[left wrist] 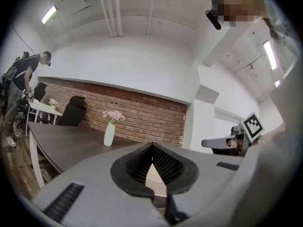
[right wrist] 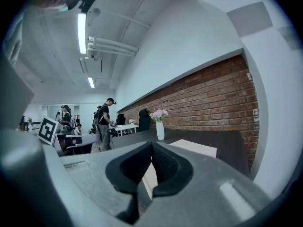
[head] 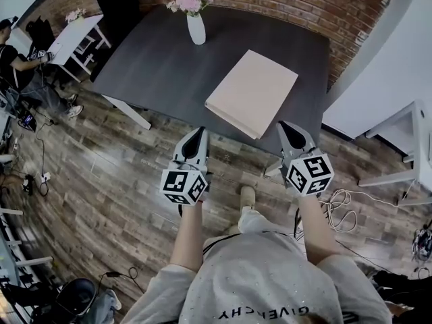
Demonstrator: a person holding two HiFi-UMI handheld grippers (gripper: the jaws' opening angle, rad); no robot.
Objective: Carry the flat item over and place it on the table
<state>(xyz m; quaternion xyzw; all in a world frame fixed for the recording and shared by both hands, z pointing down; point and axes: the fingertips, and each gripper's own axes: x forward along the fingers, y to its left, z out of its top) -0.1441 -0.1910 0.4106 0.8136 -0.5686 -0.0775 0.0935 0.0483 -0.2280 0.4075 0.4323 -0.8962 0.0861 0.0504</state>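
Our left tool (head: 196, 133) and right tool (head: 286, 127), both pinched shut and empty, hover near the flat item (head: 251, 93) lying on the desk (head: 148, 66).

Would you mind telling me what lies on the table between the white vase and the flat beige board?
Nothing: only bare dark tabletop separates the vase and the board, as the head view shows.

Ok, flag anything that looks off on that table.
The flat item lies askew on the table. It is turned at an angle to the front edge, with one corner close to that edge. The vase stands upright. Nothing looks spilled or damaged.
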